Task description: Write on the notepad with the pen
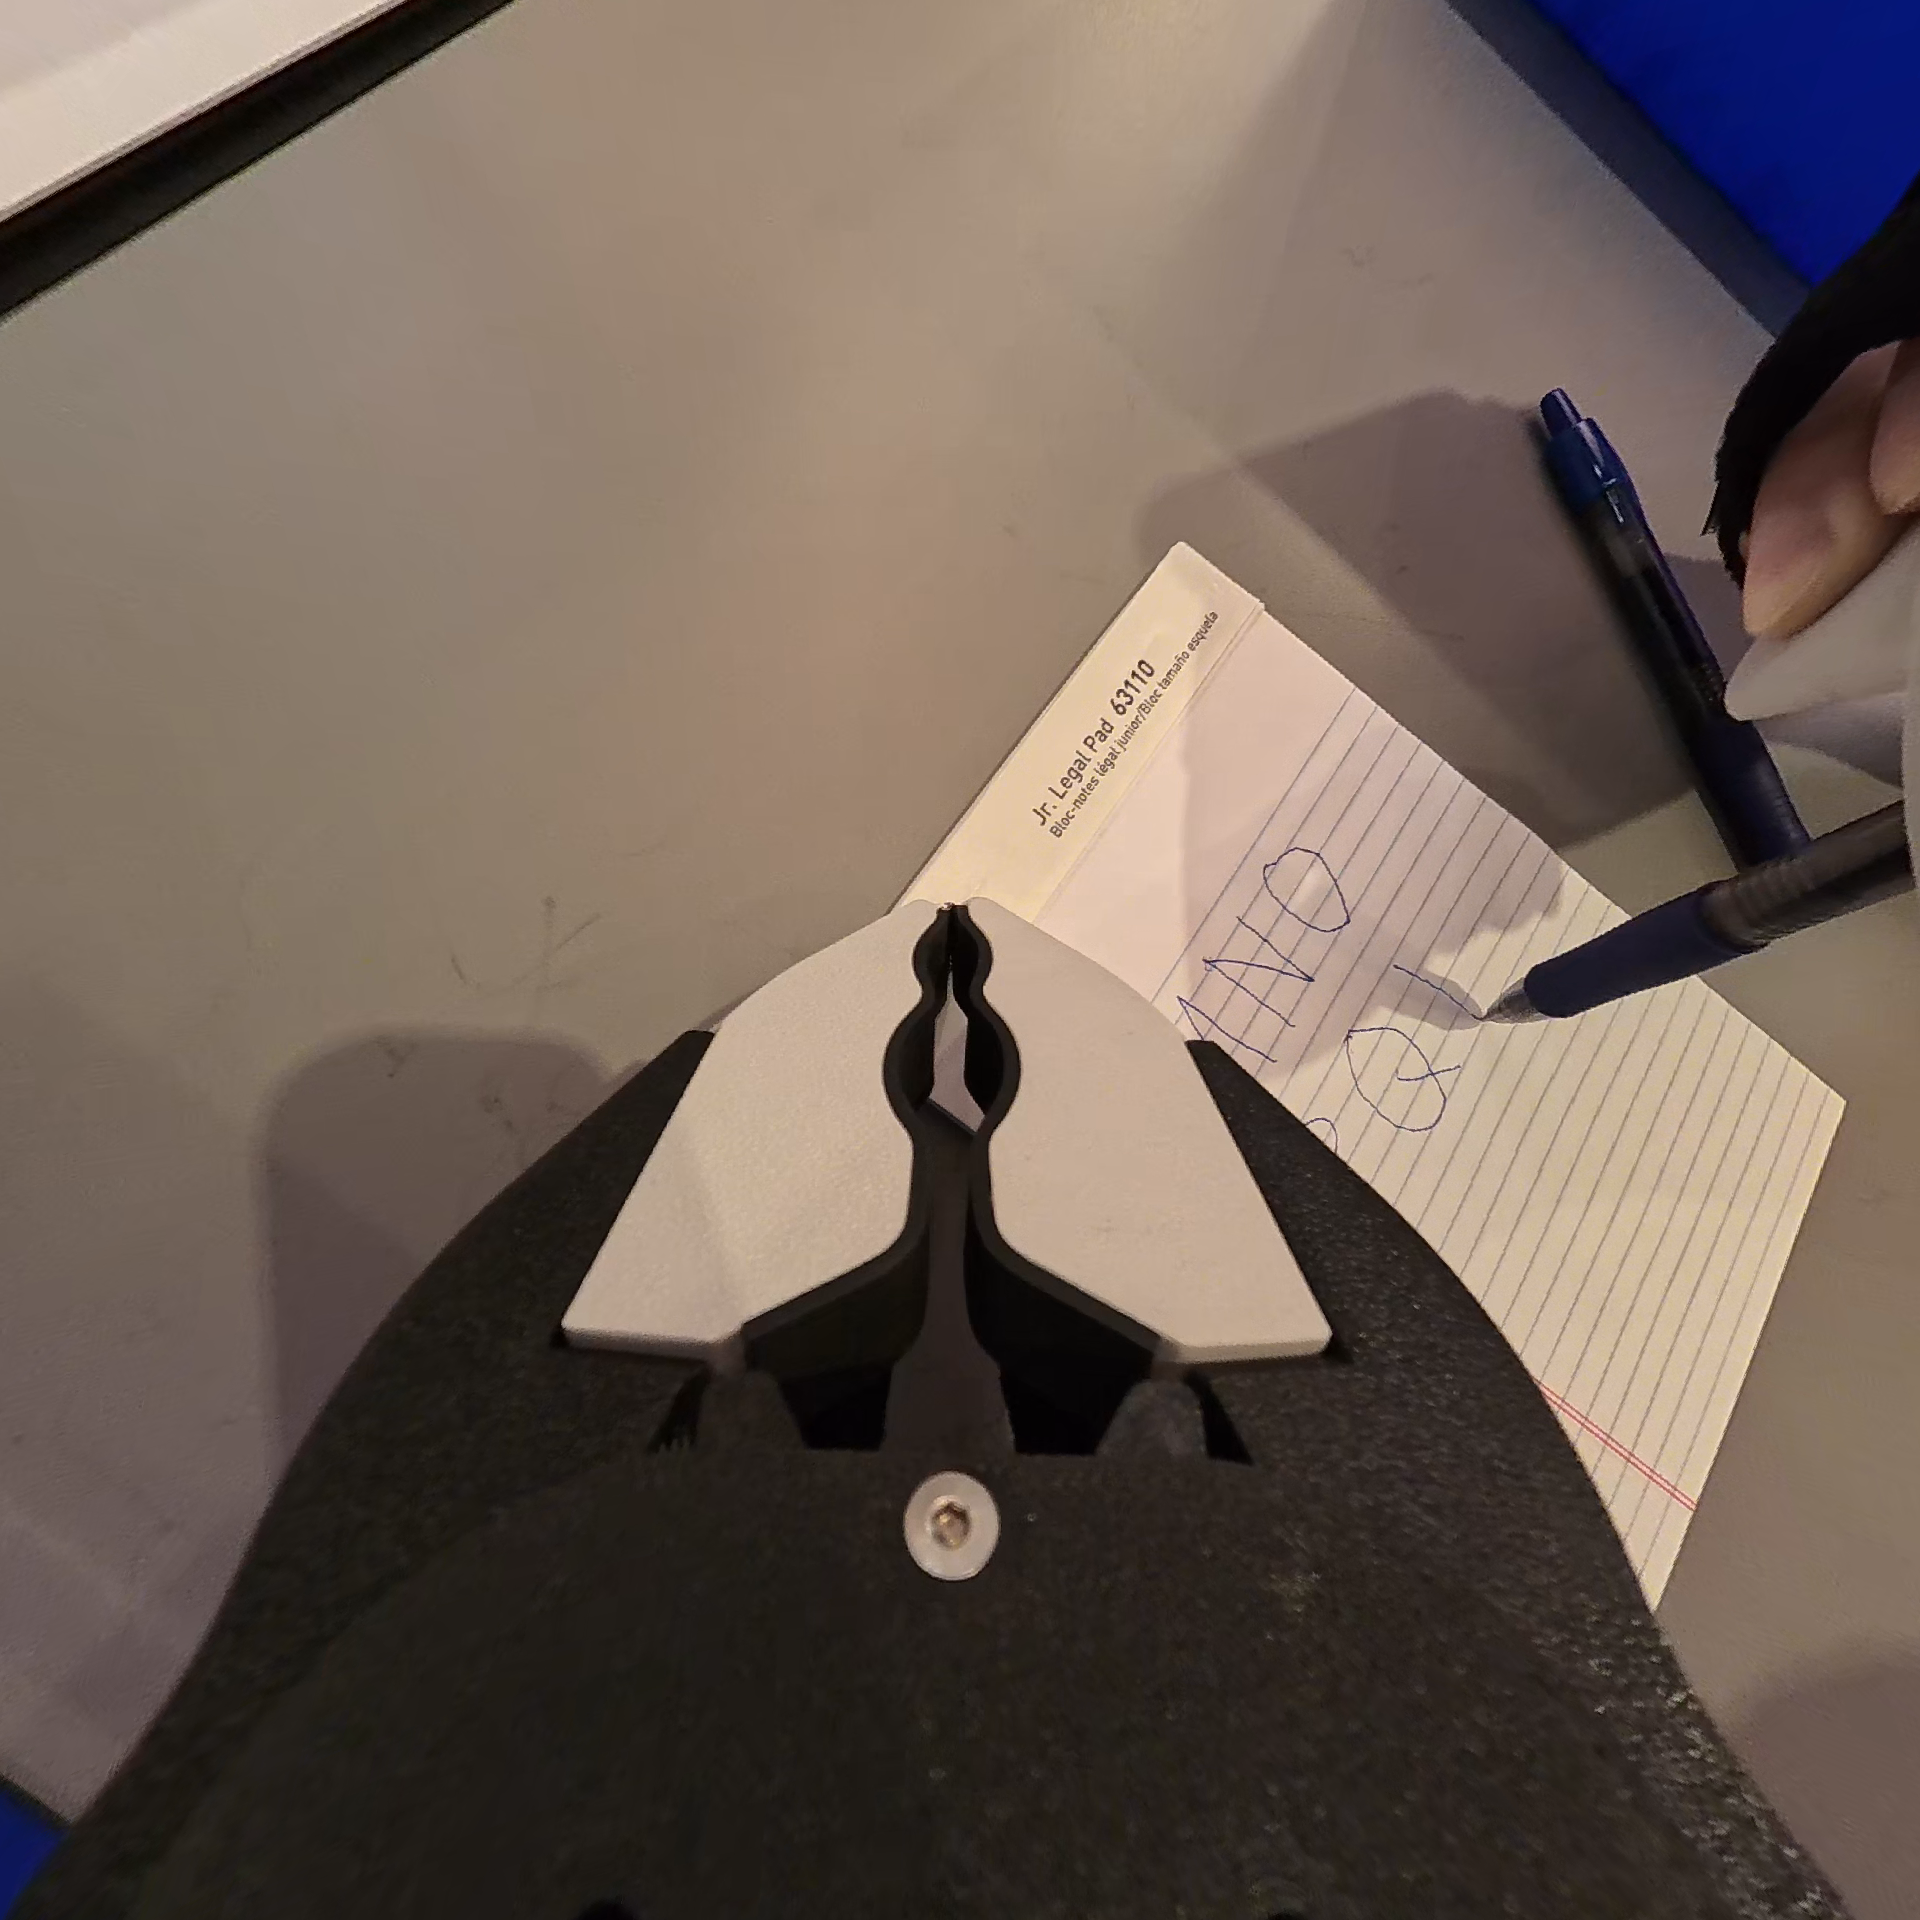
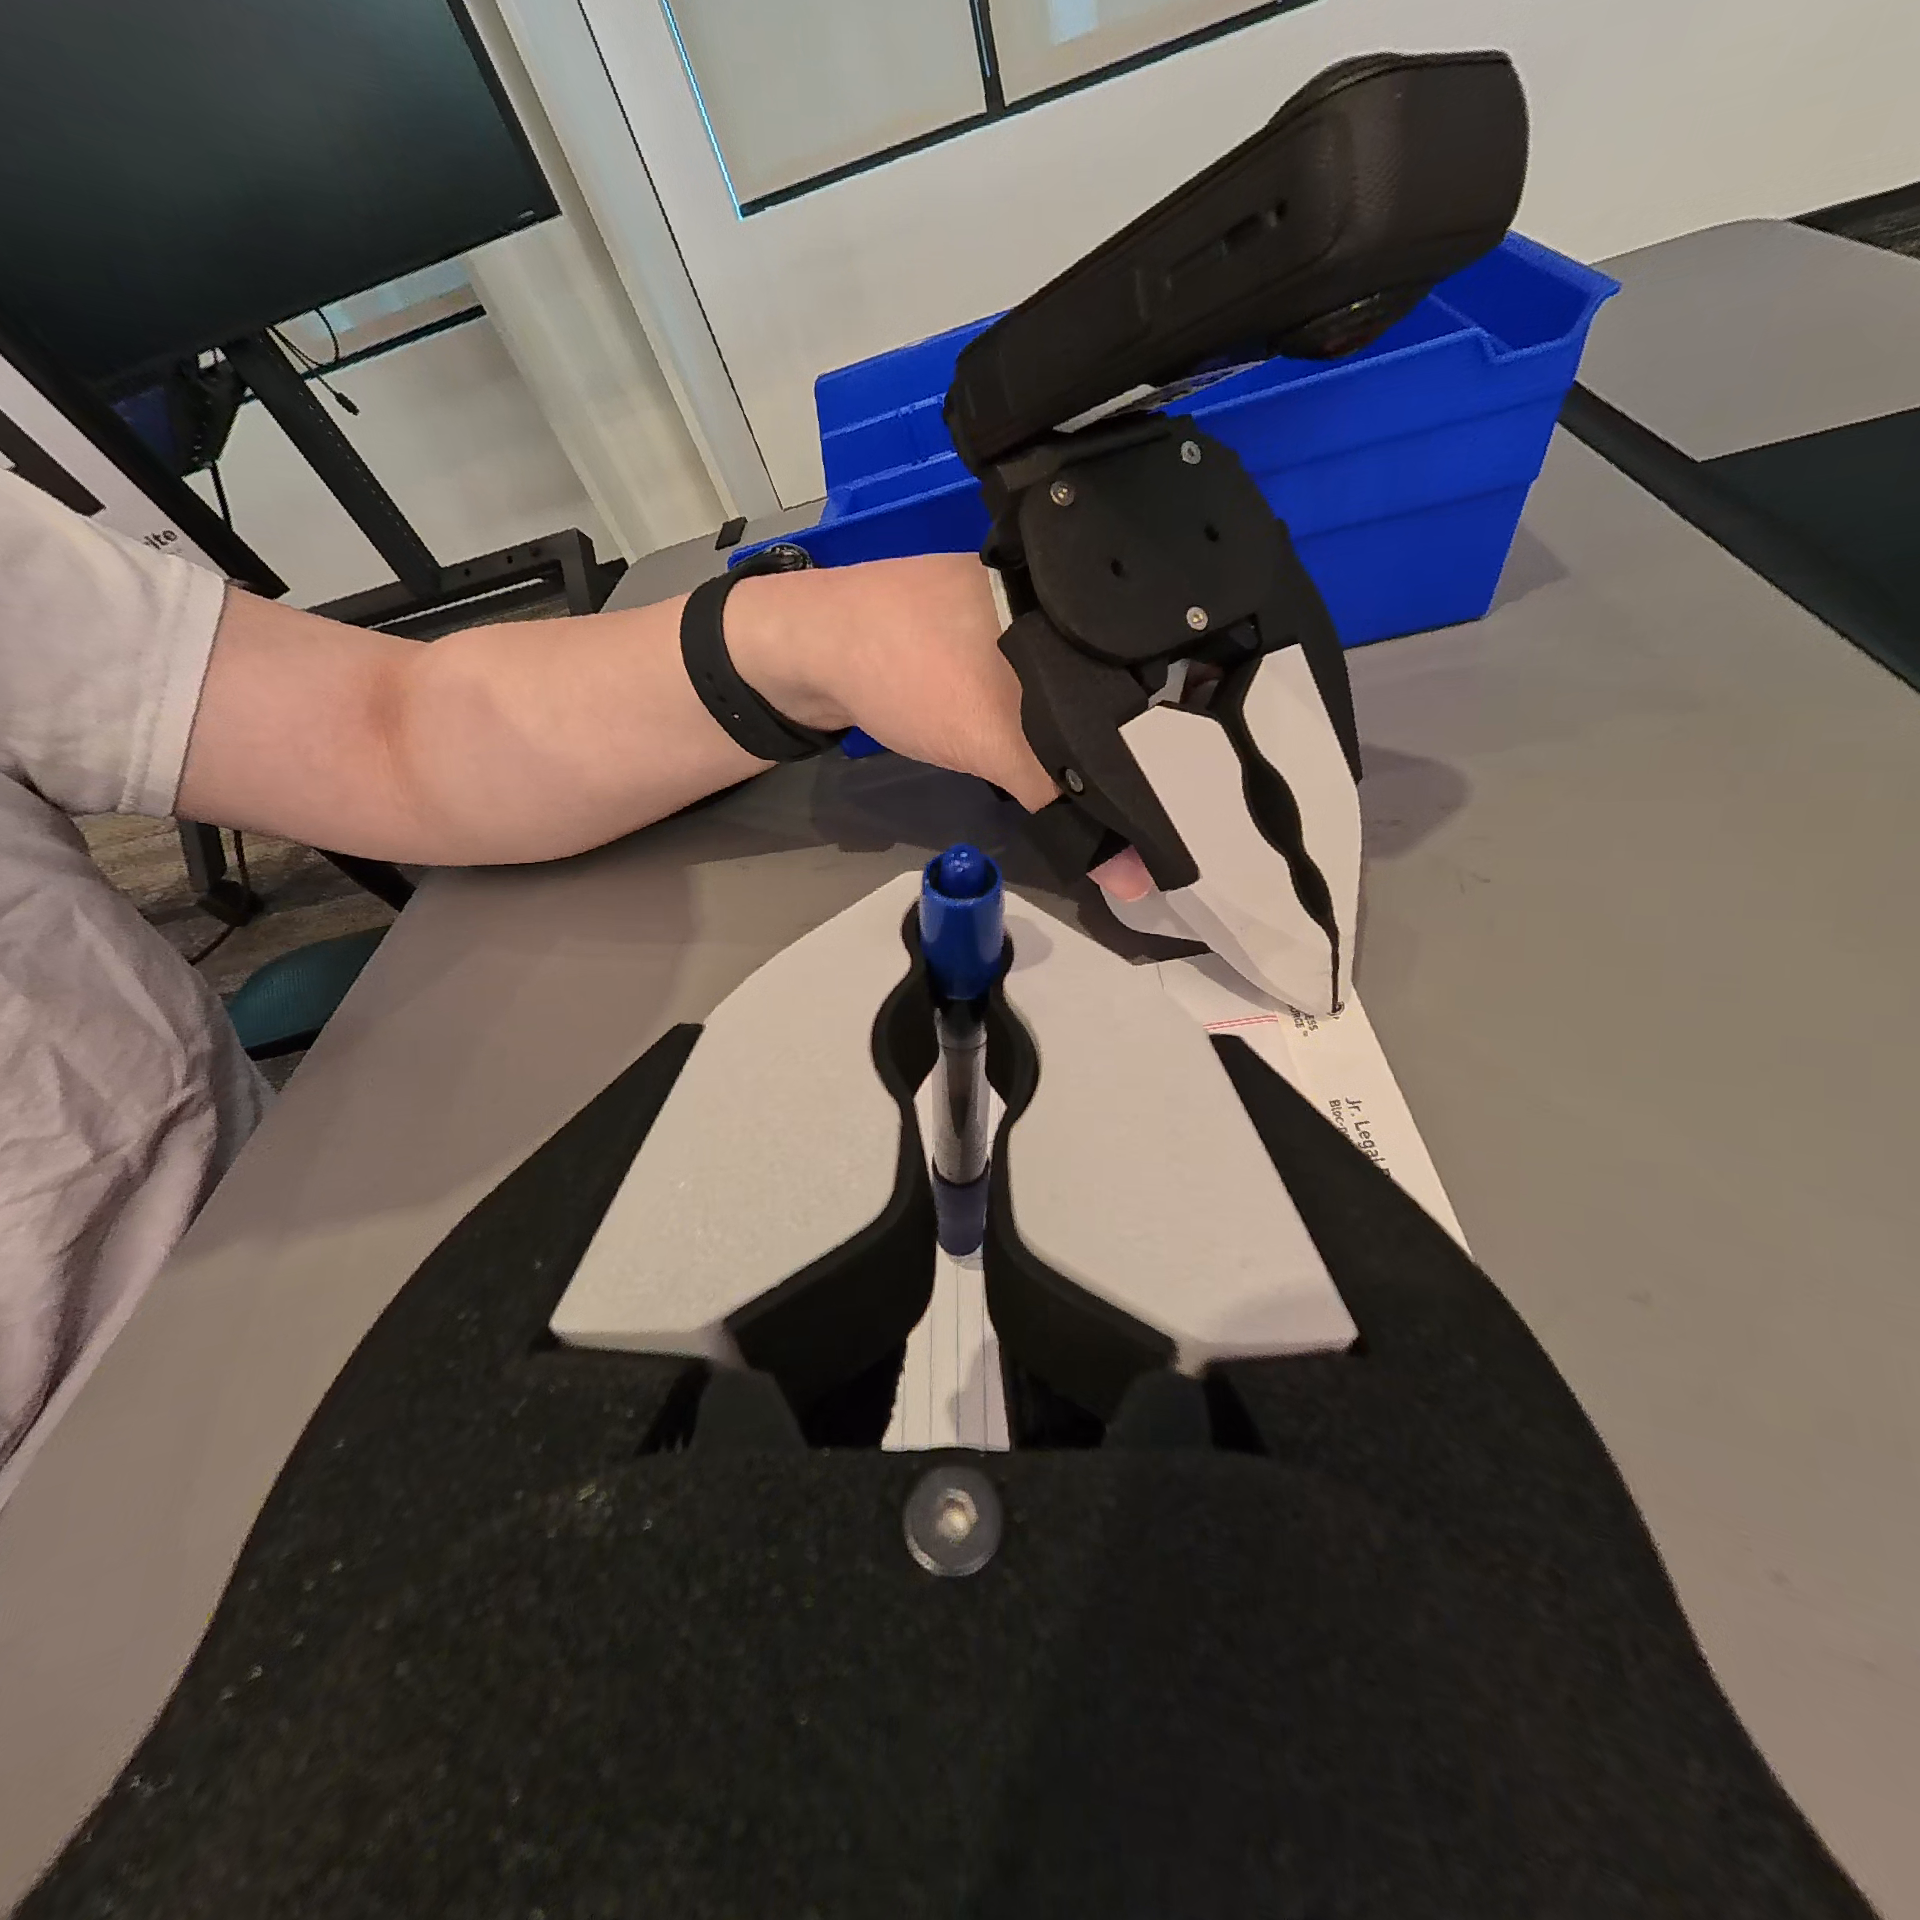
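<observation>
A white lined notepad lies on the grey table with blue handwriting on its upper lines. My left gripper is shut and empty, its tips pressed on the pad's top binding strip; it also shows in the right wrist view, tips down on the pad. My right gripper is shut on a blue pen, which stands upright between the fingers. In the left wrist view this pen comes in from the right and its tip touches the paper at the end of the second written line.
A second blue pen lies on the table beyond the pad's right edge. A blue plastic bin stands behind the left gripper. A person's bare forearm with a black wristband reaches in from the left. A dark-edged white board lies at far left. My hands' fingertips stand some 12 centimetres from each other.
</observation>
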Motion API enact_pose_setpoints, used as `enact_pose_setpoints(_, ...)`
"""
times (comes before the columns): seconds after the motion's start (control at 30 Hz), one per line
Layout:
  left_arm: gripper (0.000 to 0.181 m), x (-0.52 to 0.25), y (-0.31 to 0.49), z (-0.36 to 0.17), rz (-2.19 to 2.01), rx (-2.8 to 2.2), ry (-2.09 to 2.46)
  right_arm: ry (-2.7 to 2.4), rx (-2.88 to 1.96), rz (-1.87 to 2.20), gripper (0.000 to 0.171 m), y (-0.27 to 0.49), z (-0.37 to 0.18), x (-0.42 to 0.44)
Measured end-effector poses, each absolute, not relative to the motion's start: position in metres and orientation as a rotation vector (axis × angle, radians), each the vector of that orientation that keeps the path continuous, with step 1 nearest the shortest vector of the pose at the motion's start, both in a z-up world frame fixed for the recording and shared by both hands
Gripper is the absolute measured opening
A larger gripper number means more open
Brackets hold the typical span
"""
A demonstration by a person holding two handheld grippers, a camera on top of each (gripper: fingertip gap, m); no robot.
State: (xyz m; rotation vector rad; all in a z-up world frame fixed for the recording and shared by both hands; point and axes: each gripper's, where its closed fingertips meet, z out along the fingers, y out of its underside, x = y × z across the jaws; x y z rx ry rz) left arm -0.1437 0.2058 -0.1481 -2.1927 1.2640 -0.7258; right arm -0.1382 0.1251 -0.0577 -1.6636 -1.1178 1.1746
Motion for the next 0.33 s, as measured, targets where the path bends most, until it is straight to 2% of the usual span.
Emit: enact_pose_setpoints(0.33, 0.000, -0.144, 0.206, -0.148, -0.724, -2.193, 1.266, -0.965, -1.577, 1.107, 0.004, 0.144, -0.038, -0.121)
